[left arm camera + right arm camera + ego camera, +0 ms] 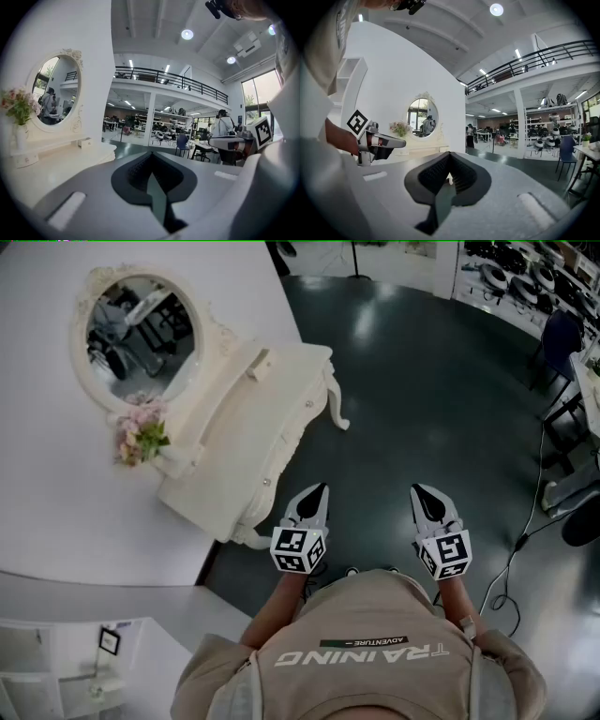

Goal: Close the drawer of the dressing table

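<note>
The cream dressing table (246,432) stands against the white wall at the left, with an oval mirror (141,334) and a vase of flowers (141,435) on it. Two small knobs (309,404) show on its front face, which looks flush; I cannot make out an open drawer. My left gripper (316,493) hovers just off the table's near corner, shut and holding nothing. My right gripper (420,493) is level with it farther right over the floor, also shut and holding nothing. The left gripper view shows the table top (61,159) to the left of the shut left gripper (152,161).
Dark glossy floor (422,381) spreads right of the table. Cables (511,559) trail at the right near a chair (562,334) and desk legs. A white cabinet (94,662) sits bottom left. A small box (258,362) rests on the table top.
</note>
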